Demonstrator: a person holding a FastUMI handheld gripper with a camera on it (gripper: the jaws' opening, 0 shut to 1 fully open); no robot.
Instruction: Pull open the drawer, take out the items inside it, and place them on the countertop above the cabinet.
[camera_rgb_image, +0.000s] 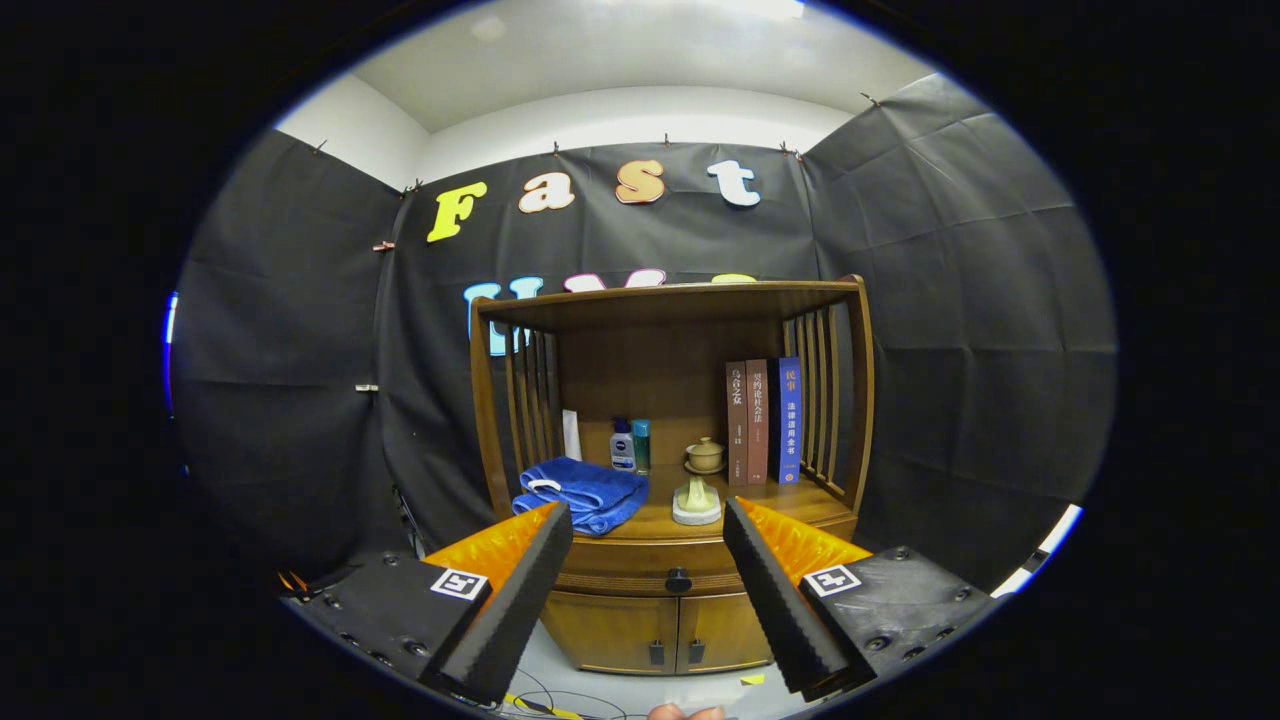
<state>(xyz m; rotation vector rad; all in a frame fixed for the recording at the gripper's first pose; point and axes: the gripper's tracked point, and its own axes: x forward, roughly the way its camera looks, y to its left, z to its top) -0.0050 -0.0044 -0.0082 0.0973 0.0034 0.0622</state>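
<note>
- My tongs (648, 520) stand wide apart with nothing between them, aimed squarely at the wooden cabinet (668, 600) some way ahead.
- The drawer (650, 578) lies between and just beyond the tips, flush with the cabinet front. Its dark round knob (678, 579) sits almost centred in the gap, which I judge is why the tongs are held this wide and level: lined up to straddle it.
- With the drawer shut I cannot see what, if anything, is inside.
- The table (660, 520) above the drawer carries a folded blue towel (583, 492) beyond my left tip, and a pale holder on a white base (696, 502) with a small lidded pot (705, 455) behind it, beyond the gap towards my right tip.
- Further back stand two small bottles (631, 445) and a white upright thing beside them, too small to identify. Three books (763, 422) lean against the slatted right side.
- Whether any of these came out of the drawer, I cannot say. A shut drawer below a loaded table fits a drawer yet to be emptied, or one emptied and pushed closed.
- Below the drawer are two cupboard doors (650, 630) with small dark handles, near the inner edges of the tongs.
- Yellow and black cable lies on the floor under the tongs.
</note>
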